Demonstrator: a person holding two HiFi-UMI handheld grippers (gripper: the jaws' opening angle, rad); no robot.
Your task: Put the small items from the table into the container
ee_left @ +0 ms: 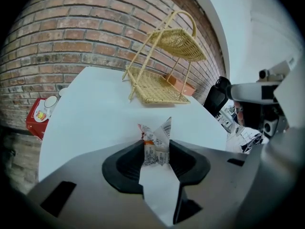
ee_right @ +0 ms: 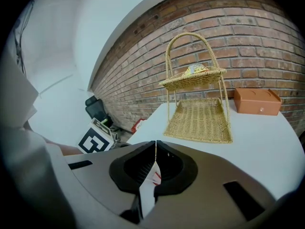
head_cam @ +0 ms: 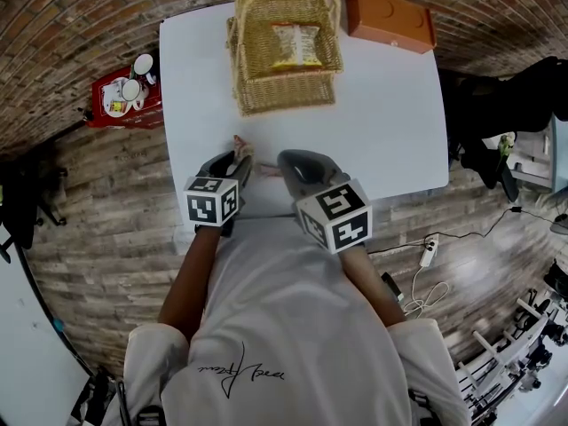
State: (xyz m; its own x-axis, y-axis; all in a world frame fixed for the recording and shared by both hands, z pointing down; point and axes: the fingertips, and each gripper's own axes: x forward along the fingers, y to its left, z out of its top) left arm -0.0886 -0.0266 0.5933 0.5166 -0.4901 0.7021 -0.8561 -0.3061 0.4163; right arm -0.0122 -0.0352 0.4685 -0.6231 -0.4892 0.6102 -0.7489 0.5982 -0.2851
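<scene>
White T-shirt (head_cam: pixel 293 327) with black script (head_cam: pixel 238 373); grey left gripper (ee_left: pixel 156 149) and right gripper (ee_right: pixel 155 157), each with a black-and-white marker cube (head_cam: pixel 213 201).

I count two grippers, my left gripper (head_cam: pixel 238 154) and my right gripper (head_cam: pixel 289 161), over one white table (head_cam: pixel 390 131), and one small sachet (ee_left: pixel 156 146). At twelve o'clock stands one two-tiered wicker basket (head_cam: pixel 286 91) with one snack bag (head_cam: pixel 295 44), and at one o'clock one orange box (head_cam: pixel 390 20). At ten o'clock sits one red tray (head_cam: pixel 153 105) bearing two white cups (head_cam: pixel 144 65).

Woven wicker basket (head_cam: pixel 286 96); matt white table (head_cam: pixel 390 122)
</scene>
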